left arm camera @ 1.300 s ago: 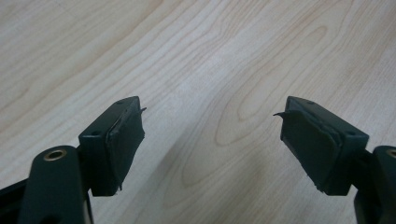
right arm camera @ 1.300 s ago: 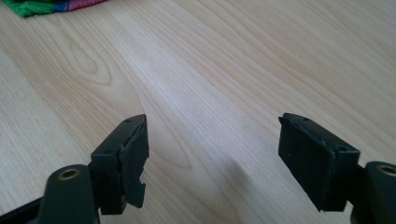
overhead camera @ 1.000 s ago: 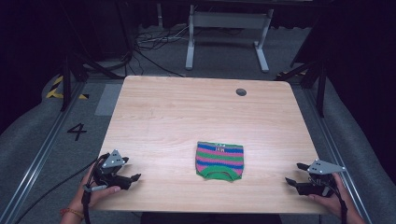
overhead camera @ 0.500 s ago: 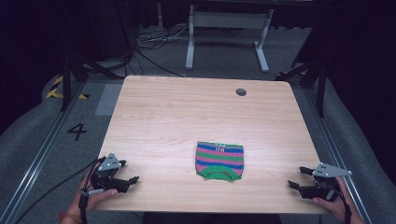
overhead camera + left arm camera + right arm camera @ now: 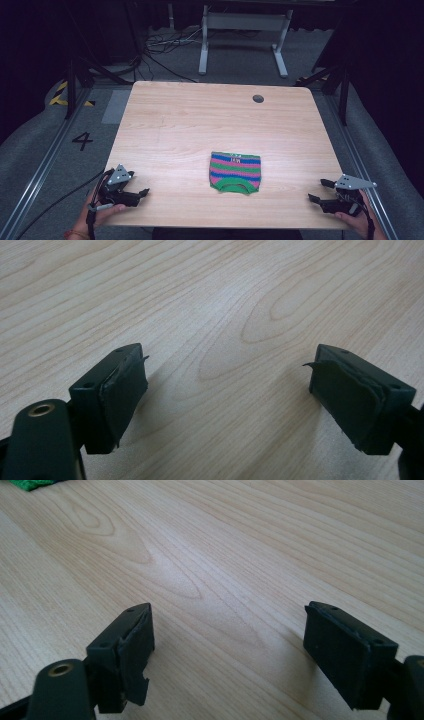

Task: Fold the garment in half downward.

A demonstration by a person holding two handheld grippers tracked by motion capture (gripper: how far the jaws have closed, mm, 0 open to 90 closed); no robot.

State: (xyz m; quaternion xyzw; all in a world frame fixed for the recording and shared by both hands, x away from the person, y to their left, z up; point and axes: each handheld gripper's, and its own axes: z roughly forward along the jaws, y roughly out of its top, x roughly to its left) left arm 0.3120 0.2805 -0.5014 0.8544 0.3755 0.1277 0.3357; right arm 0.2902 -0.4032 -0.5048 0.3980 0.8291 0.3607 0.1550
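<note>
A folded knitted cloth (image 5: 235,171) with pink, blue and green stripes lies flat on the wooden table (image 5: 200,125), near the front middle. My left gripper (image 5: 141,194) rests at the near left corner, pointing right towards the cloth, well apart from it. In the left gripper view its jaws stand open (image 5: 227,375) over bare wood. At the near right corner my right gripper (image 5: 317,190) points left, open (image 5: 227,630), nothing between its jaws. A green corner of the cloth (image 5: 30,484) shows at the top left of the right gripper view.
A round cable hole (image 5: 258,98) sits in the table's far right part. Behind the table stand a white metal frame (image 5: 240,35) and loose cables on the floor. A floor rail and a painted number 4 (image 5: 82,140) lie to the left.
My right gripper has shifted slightly towards the near right corner. The left gripper and the cloth have stayed put.
</note>
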